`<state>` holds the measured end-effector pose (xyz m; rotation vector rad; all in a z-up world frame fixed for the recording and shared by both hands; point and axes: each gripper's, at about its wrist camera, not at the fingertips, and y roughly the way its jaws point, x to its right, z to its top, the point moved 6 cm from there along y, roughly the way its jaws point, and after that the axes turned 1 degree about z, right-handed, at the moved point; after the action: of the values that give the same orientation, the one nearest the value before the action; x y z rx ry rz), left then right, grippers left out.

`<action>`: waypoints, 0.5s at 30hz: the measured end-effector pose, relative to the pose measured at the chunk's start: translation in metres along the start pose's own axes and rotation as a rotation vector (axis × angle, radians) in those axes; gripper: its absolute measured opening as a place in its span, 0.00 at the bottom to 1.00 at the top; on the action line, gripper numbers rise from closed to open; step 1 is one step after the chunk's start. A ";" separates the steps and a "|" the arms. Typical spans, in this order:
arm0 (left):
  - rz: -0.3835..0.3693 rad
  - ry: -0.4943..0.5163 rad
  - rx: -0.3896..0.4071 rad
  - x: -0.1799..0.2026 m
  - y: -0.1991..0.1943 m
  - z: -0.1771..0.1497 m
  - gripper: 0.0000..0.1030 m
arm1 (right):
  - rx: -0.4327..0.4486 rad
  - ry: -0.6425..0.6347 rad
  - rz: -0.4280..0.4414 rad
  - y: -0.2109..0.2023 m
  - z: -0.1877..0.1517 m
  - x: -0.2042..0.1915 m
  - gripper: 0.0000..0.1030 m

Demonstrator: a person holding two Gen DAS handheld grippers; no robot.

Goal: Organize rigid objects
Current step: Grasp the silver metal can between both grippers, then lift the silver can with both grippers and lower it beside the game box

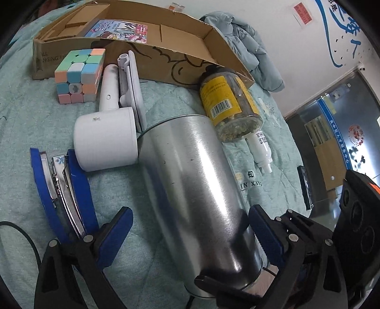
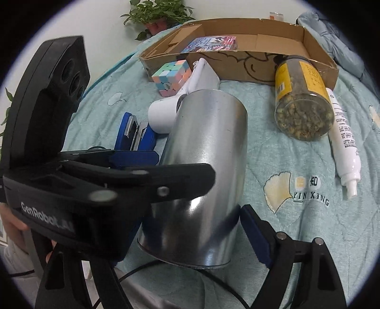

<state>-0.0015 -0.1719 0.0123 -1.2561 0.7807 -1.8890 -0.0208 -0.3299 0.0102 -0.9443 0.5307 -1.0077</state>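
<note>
A silver metal can lies on the teal quilt, also in the right wrist view. My left gripper is open, its blue pads either side of the can's near end, the right pad touching, the left apart. My right gripper is open around the same can; its left finger is hidden behind the left gripper's body. A pastel cube, white hair dryer, blue stapler, yellow-labelled jar and white tube lie around it.
A shallow cardboard box with a colourful pack inside stands at the back. A grey jacket lies beyond it. A dark phone-like object lies at the quilt's right edge. A potted plant stands far left.
</note>
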 end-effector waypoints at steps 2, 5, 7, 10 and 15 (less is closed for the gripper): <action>-0.011 0.009 0.001 0.004 0.003 0.000 0.86 | 0.010 -0.010 -0.023 0.000 -0.001 -0.002 0.81; -0.019 0.005 -0.002 0.008 0.003 -0.001 0.81 | 0.028 -0.026 -0.059 0.000 -0.002 -0.004 0.81; -0.024 0.005 0.001 0.008 0.003 -0.001 0.80 | 0.039 -0.023 -0.076 0.000 -0.001 -0.004 0.81; 0.002 0.032 0.018 0.013 -0.001 -0.003 0.80 | 0.053 0.002 -0.063 -0.001 -0.001 -0.004 0.80; 0.017 0.076 0.050 0.021 -0.016 -0.001 0.79 | 0.080 0.016 -0.050 -0.008 0.000 -0.011 0.80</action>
<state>-0.0120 -0.1805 0.0357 -1.1493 0.7758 -1.9397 -0.0299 -0.3220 0.0171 -0.8829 0.4787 -1.0742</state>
